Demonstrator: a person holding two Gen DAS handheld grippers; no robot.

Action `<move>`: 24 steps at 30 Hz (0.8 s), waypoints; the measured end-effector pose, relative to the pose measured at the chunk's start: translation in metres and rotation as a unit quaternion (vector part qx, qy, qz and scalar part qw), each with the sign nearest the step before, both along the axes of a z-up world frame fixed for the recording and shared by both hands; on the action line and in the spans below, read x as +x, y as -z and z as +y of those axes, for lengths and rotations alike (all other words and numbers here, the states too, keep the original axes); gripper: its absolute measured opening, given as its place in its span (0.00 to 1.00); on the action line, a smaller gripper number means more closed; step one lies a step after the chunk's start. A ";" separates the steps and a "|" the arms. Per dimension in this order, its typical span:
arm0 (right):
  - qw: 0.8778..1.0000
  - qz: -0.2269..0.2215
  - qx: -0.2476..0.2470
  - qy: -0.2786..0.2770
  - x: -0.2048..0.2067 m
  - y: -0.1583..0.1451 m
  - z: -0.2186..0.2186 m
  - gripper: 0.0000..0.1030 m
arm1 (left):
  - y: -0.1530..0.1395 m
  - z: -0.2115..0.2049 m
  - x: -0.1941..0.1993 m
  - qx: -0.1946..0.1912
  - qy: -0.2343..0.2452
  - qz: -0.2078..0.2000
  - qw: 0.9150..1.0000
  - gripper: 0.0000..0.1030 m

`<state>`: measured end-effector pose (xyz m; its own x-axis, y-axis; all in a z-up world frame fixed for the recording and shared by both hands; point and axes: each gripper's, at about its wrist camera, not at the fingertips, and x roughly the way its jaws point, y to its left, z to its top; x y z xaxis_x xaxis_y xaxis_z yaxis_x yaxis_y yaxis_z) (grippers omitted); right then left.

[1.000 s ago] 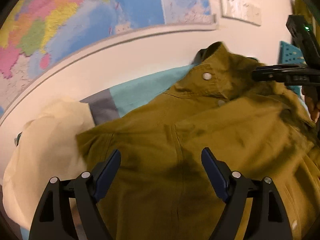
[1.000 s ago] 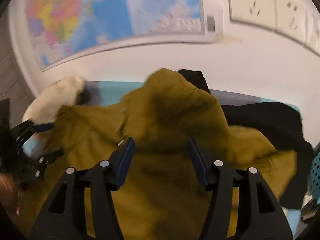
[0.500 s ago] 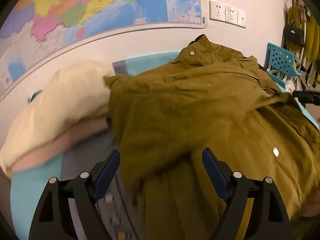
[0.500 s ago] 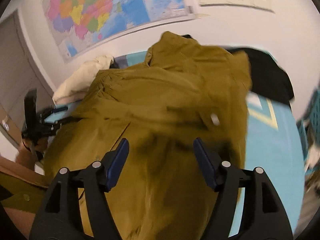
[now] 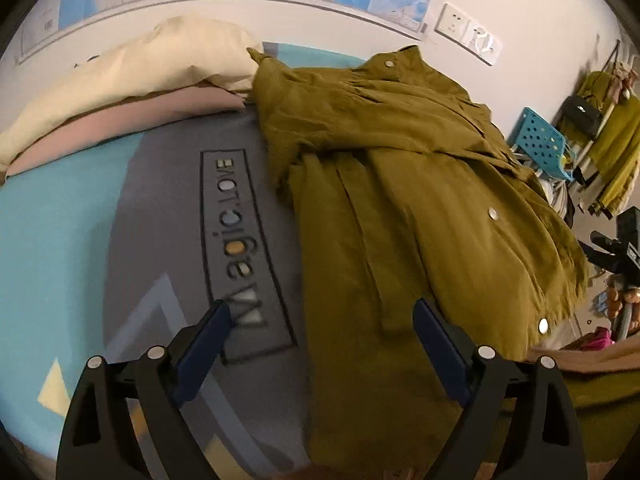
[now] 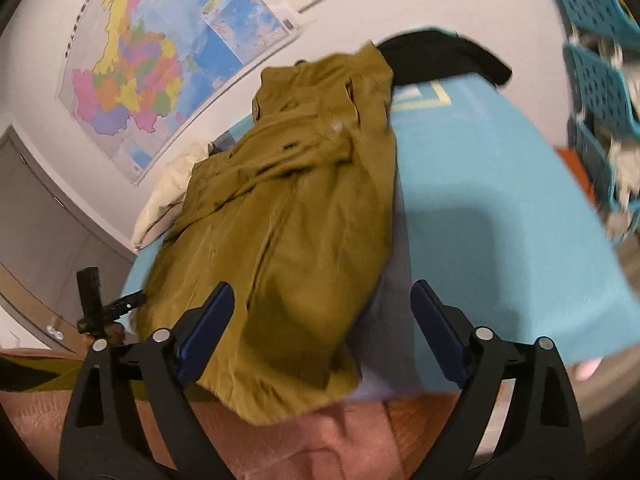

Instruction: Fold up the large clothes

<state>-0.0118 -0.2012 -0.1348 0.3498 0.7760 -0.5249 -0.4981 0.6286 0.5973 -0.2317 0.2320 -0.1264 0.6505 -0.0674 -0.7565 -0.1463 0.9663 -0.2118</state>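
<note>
An olive-green coat (image 5: 400,184) with snap buttons lies lengthwise on a teal and grey mat (image 5: 168,216), collar toward the wall, its sides folded in over the middle. It also shows in the right wrist view (image 6: 288,216), its hem hanging over the near edge. My left gripper (image 5: 320,344) is open and empty, above the mat's near edge by the coat's left side. My right gripper (image 6: 320,320) is open and empty, above the coat's hem. The right gripper shows at the far right of the left view (image 5: 616,248).
Folded cream and pink cloths (image 5: 132,80) lie at the mat's far left. A black garment (image 6: 444,56) lies behind the coat's collar. Blue plastic crates (image 6: 596,52) stand at the right. A wall map (image 6: 160,52) and sockets (image 5: 468,34) hang on the wall.
Both grippers have pulled back from the coat toward the near edge and risen. The coat, which they were over before, now lies released with its sides folded in.
</note>
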 end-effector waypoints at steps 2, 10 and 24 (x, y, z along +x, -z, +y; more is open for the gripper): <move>1.000 0.009 0.008 -0.004 -0.004 0.007 -0.002 0.87 | 0.002 -0.009 -0.004 -0.003 0.027 0.001 1.000 0.87; 0.999 0.007 0.027 -0.040 -0.019 0.016 0.009 0.89 | 0.005 -0.028 -0.001 -0.106 0.108 -0.010 0.988 0.93; 0.993 0.005 0.051 -0.110 -0.024 0.025 0.049 0.45 | 0.006 -0.034 0.016 -0.122 0.109 -0.035 0.986 0.87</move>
